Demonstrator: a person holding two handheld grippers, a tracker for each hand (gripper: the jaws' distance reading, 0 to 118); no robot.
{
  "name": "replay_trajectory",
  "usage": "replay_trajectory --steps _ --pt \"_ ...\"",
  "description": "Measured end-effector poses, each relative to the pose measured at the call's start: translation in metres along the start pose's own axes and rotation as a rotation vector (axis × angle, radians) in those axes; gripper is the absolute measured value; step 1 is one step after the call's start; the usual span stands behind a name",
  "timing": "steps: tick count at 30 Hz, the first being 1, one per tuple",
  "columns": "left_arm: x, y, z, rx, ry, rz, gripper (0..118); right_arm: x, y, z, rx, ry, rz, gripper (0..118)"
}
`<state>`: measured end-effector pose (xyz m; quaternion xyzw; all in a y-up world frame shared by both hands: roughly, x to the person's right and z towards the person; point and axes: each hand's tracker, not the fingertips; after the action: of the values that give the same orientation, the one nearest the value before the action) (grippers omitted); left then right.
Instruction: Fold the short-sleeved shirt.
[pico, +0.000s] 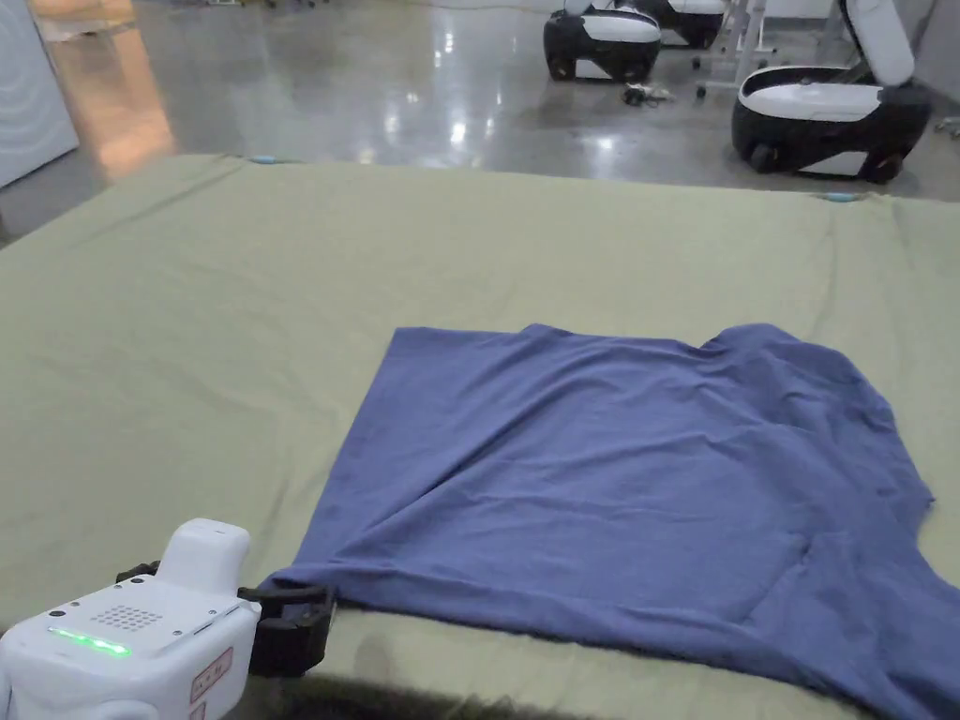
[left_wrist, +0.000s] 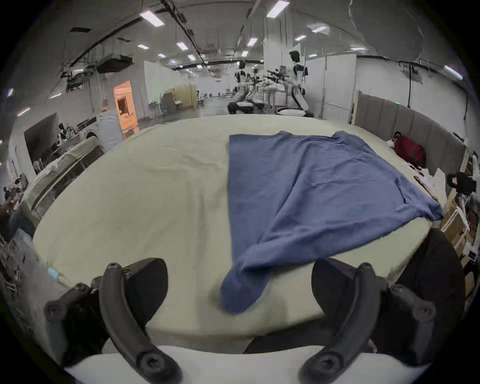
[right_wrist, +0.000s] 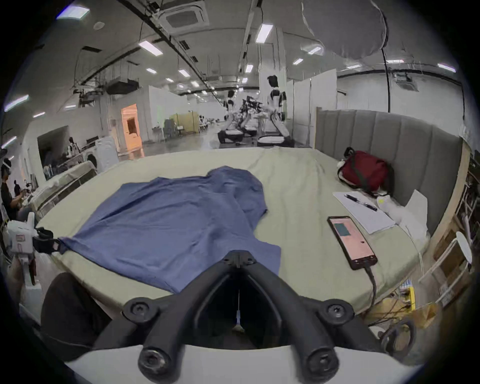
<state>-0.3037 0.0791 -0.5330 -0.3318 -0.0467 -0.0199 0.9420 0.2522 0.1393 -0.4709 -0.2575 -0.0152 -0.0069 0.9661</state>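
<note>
A: Where does the shirt (pico: 619, 497) lie?
B: On the bed (pico: 234, 328), spread flat near its front edge, no fold made yet.
A: And the tools?
B: Left tool (left_wrist: 240, 288) spread, a shirt corner between its jaws; right tool (right_wrist: 238, 259) pressed together at the hem.

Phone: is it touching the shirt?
Apart. The right gripper view shows a strip of bare sheet between the phone and the shirt.
</note>
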Motion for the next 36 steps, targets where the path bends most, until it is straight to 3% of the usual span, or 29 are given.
replay_trajectory --steps 1,3,4,6,7,8,9,10,15,16,18,19,20,21,22,23,27,30,36 --pt "0.002 0.003 -0.005 -0.006 -0.013 0.001 94 0.004 -0.001 0.0 -0.007 -0.004 0.0 5" --pt "0.008 0.007 -0.008 -0.009 -0.027 0.006 0 0.011 -0.002 0.002 -0.019 -0.025 0.0 5" --pt "0.01 0.007 -0.012 -0.01 -0.026 0.01 0 0.015 -0.003 0.001 -0.034 -0.026 -0.003 5" --pt "0.011 0.009 -0.01 -0.015 -0.05 0.02 0 0.023 -0.005 -0.004 -0.079 -0.029 -0.008 23" --pt "0.017 0.013 -0.006 -0.022 -0.048 0.014 0 0.026 -0.007 -0.008 -0.102 -0.021 -0.008 45" --pt "0.02 0.013 -0.001 -0.016 -0.043 0.006 0 0.029 -0.01 -0.012 -0.125 0.008 -0.004 82" --pt "0.021 0.014 0.002 -0.012 -0.044 0.001 0 0.03 -0.013 -0.017 -0.152 0.032 0.002 96" --pt "0.023 0.014 0.005 -0.009 -0.045 -0.005 0 0.033 -0.018 -0.025 -0.177 0.049 0.008 97" --pt "0.03 0.021 0.014 -0.012 -0.034 -0.028 0 0.032 -0.029 -0.063 -0.347 0.135 -0.003 92" --pt "0.032 0.021 0.016 -0.013 -0.034 -0.029 0 0.029 -0.033 -0.073 -0.396 0.135 -0.005 73" --pt "0.036 0.023 0.018 -0.019 -0.031 -0.031 0 0.025 -0.037 -0.085 -0.484 0.059 0.022 47" --pt "0.032 0.022 0.016 -0.024 -0.026 -0.037 0 0.025 -0.034 -0.079 -0.407 0.022 0.06 30" --pt "0.034 0.024 0.019 -0.033 -0.021 -0.05 0 0.029 -0.027 -0.07 -0.376 0.097 0.017 21" --pt "0.034 0.026 0.022 -0.049 -0.021 -0.059 0 0.033 -0.021 -0.061 -0.338 0.108 -0.029 21" --pt "0.035 0.029 0.026 -0.05 -0.015 -0.059 0 0.036 -0.015 -0.054 -0.306 0.123 -0.067 12" --pt "0.03 0.031 0.027 -0.046 -0.012 -0.064 0 0.038 -0.006 -0.047 -0.299 0.142 -0.089 12" --pt "0.029 0.062 0.039 -0.022 0.015 -0.113 0 0.034 0.032 -0.029 -0.259 0.137 -0.006 12" --pt "0.034 0.101 0.041 0.008 0.036 -0.167 0 0.036 0.07 -0.031 -0.228 0.151 -0.021 12" --pt "0.027 0.173 -0.027 -0.06 0.03 -0.18 0 0.027 0.141 -0.098 -0.254 0.122 0.005 12"
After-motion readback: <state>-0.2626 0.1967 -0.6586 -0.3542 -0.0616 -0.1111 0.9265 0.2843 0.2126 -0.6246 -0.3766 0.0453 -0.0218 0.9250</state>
